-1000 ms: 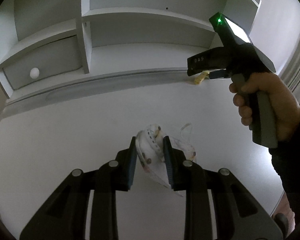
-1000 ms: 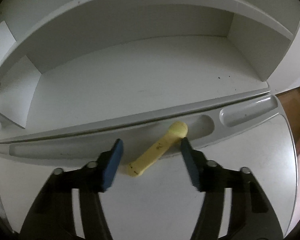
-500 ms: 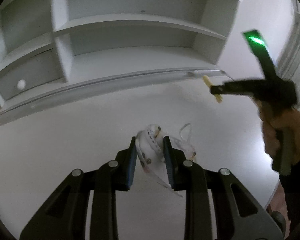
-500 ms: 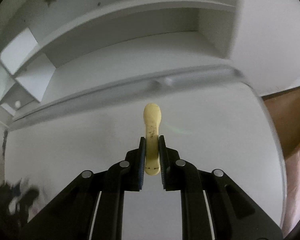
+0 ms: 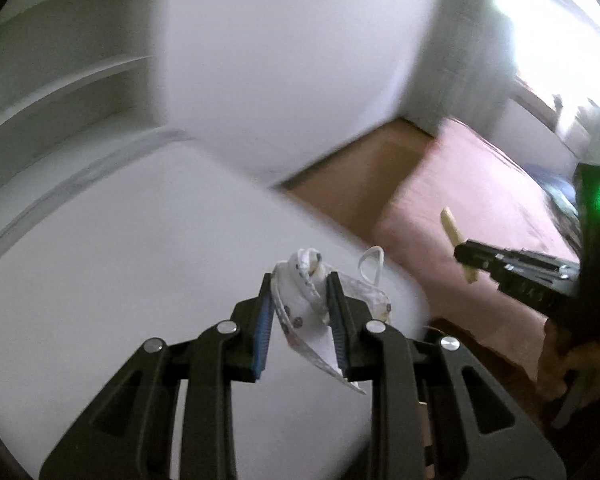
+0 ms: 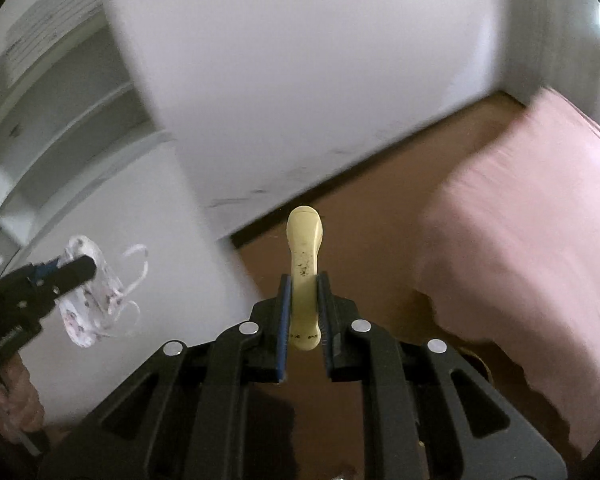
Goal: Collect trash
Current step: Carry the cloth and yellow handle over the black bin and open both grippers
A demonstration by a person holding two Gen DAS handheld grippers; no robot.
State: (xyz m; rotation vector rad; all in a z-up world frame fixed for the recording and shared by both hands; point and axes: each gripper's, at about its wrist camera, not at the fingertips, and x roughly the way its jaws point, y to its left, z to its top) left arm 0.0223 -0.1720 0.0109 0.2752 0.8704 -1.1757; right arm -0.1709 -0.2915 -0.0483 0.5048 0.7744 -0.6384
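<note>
My left gripper [image 5: 298, 282] is shut on a crumpled white face mask [image 5: 302, 300] with small prints and loose ear loops; it hangs over the right edge of the white desk [image 5: 120, 260]. That mask [image 6: 90, 300] and the left gripper [image 6: 82, 267] also show at the left of the right wrist view. My right gripper [image 6: 303, 280] is shut on a pale yellow spoon-like stick [image 6: 305, 264] with dark specks, held upright over the brown floor. The same stick [image 5: 454, 236] appears in the left wrist view, clamped in the right gripper [image 5: 466, 258].
A white shelf unit [image 6: 60, 120] stands at the desk's back left. A white wall [image 6: 300, 80] fills the middle. Brown floor [image 6: 360, 208] runs below it, and a pink bedspread [image 6: 520, 240] lies to the right. A bright window [image 5: 560, 20] glares at the top right.
Both grippers have swung right, away from the shelves, and now hang past the desk edge over the floor. A second ago the right gripper was open around the stick; it has shut on it.
</note>
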